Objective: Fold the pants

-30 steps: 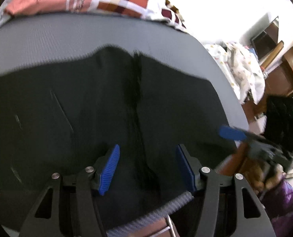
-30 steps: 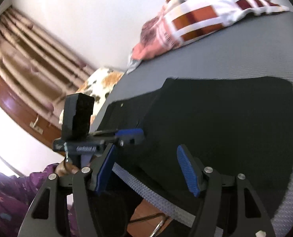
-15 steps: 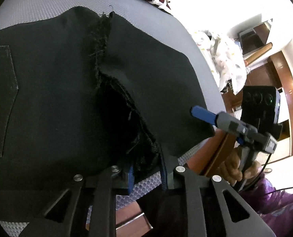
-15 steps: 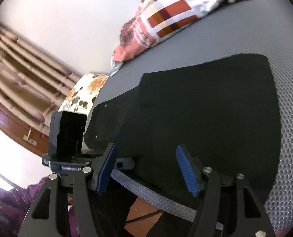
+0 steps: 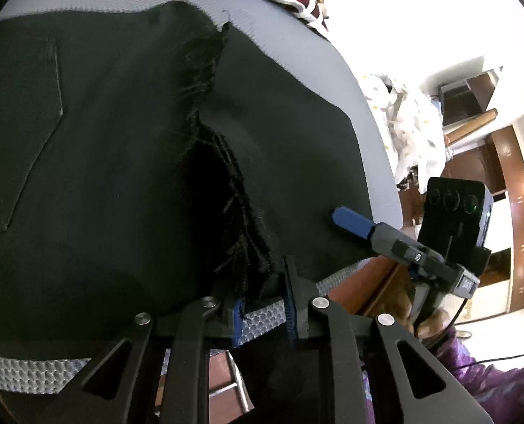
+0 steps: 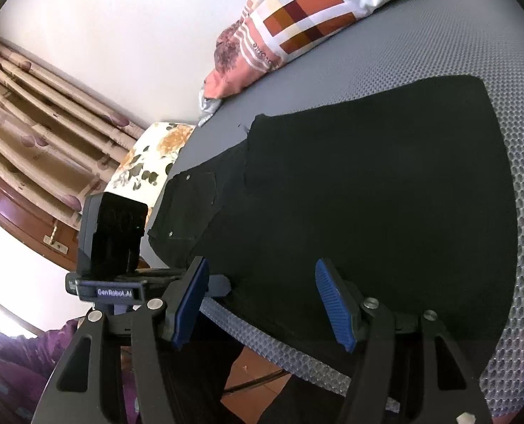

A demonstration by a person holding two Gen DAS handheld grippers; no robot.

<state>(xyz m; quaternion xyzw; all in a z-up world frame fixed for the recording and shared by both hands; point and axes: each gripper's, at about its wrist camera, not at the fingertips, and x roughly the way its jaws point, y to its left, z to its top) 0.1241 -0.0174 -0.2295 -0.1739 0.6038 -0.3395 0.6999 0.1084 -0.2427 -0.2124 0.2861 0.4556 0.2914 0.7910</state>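
The left hand-held gripper (image 5: 263, 305) has its jaws nearly together, easing apart just a hair, with the frayed black edge of the pants (image 5: 127, 162) bunched between the blue pads right at the near rim of the grey mesh surface (image 5: 262, 319). It looks pinched on the fabric. From there the pants spread up toward 12 o'clock and out to 9, lying flat, with a stitched back pocket (image 5: 21, 141) at about 9 o'clock and a ragged seam running up the middle.

The right hand-held gripper (image 6: 262, 304) has its jaws standing wide and nothing clamped. The near hem of the pants (image 6: 368, 212) lies under the gap between the pads, and I can't tell if they touch it. In the left wrist view its blue fingertip sits over the cloth at 3 o'clock.

Further out, a checked pillow (image 6: 307, 17) sits at 12 o'clock on the mesh, with curtains (image 6: 39, 113) at 9 o'clock. A purple sleeve (image 6: 11, 364) shows at 8 o'clock.
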